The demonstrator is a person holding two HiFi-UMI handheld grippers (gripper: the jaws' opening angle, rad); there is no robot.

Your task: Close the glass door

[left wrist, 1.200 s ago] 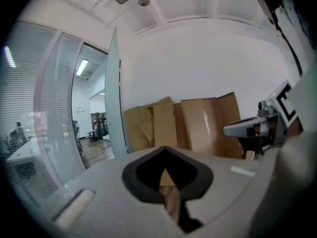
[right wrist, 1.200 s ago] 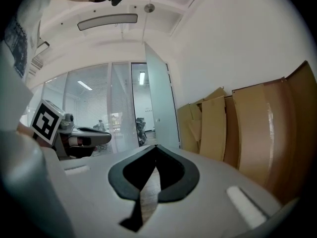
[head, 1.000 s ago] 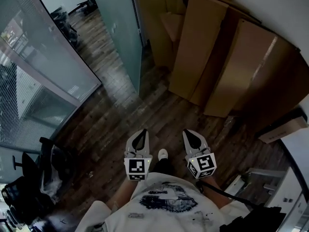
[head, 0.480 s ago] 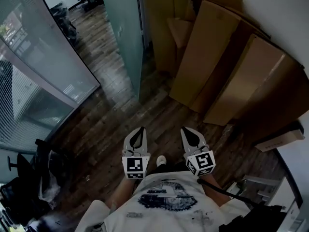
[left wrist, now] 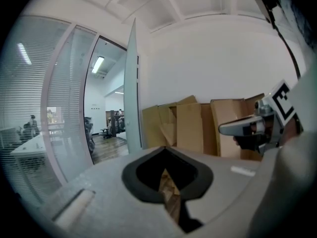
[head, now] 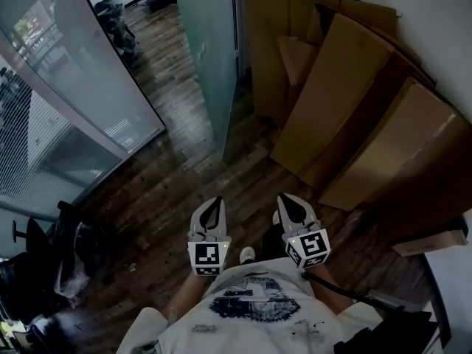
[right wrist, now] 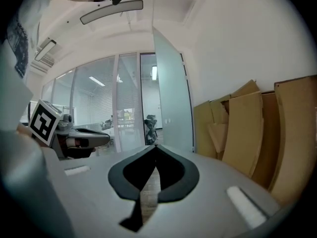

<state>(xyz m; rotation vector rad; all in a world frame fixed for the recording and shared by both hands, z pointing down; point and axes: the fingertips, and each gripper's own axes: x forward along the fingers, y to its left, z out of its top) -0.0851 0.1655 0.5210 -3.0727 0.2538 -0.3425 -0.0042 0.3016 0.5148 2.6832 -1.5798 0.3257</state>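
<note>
Currently the left gripper [head: 212,203] and right gripper [head: 286,200] sit side by side above the wood floor [head: 169,190], both with jaws pressed together and nothing between them. The glass door [head: 210,50] stands open ahead, well apart from both. Cardboard sheets [head: 346,94] lean on the wall to its right.

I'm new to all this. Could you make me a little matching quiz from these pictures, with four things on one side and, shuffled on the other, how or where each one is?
Things:
1. glass door
2. cardboard sheets
3. right gripper
4. floor

States:
a. leaning against the white wall
b. dark wood planks
c. standing open
d. jaws together, holding nothing

Pairs: 1-c, 2-a, 3-d, 4-b
</note>
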